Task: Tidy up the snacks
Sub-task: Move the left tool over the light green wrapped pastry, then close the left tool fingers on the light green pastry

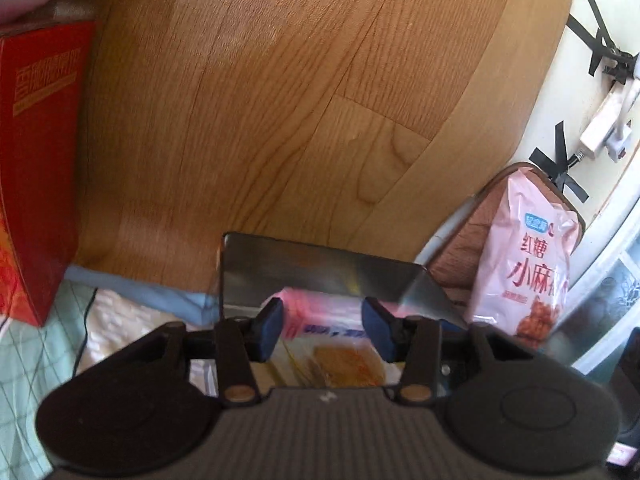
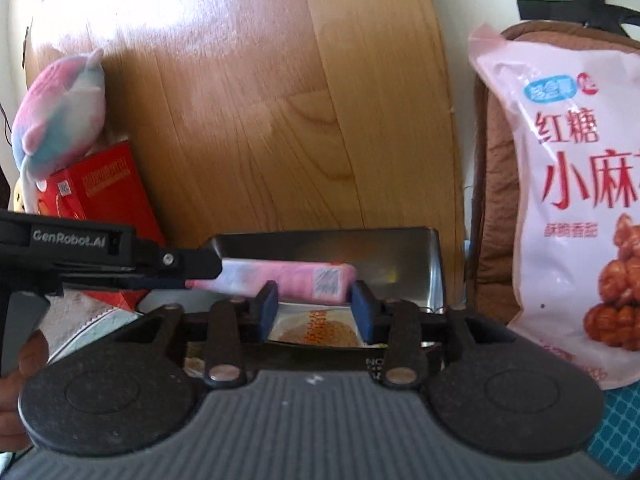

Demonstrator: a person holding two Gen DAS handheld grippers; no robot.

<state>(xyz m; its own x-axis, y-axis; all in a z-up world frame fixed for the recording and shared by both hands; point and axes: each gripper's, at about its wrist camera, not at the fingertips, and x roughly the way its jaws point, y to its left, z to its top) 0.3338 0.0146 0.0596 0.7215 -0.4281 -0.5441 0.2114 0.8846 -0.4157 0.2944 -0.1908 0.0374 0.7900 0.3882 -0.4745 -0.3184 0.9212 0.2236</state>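
A shiny metal tray (image 1: 320, 268) (image 2: 400, 256) sits just ahead of both grippers. In it lie a pink packet (image 2: 288, 276) (image 1: 304, 304) and a white packet with orange print (image 2: 316, 328) (image 1: 340, 364). My left gripper (image 1: 323, 326) is open; the packets show between its blue pads, and I see no pad pressing on them. My right gripper (image 2: 316, 312) is open too, with the white packet in the gap between its pads. In the right wrist view the left gripper (image 2: 208, 270) reaches in from the left to the pink packet's end.
A large pink snack bag (image 1: 524, 264) (image 2: 568, 184) leans on a brown cushion (image 2: 492, 184) to the right. A red box (image 1: 40, 152) (image 2: 104, 196) stands at the left, with a pastel plush toy (image 2: 60, 116) above it. A wood-grain surface (image 1: 280, 100) lies beyond, and a power strip (image 1: 604, 128) sits far right.
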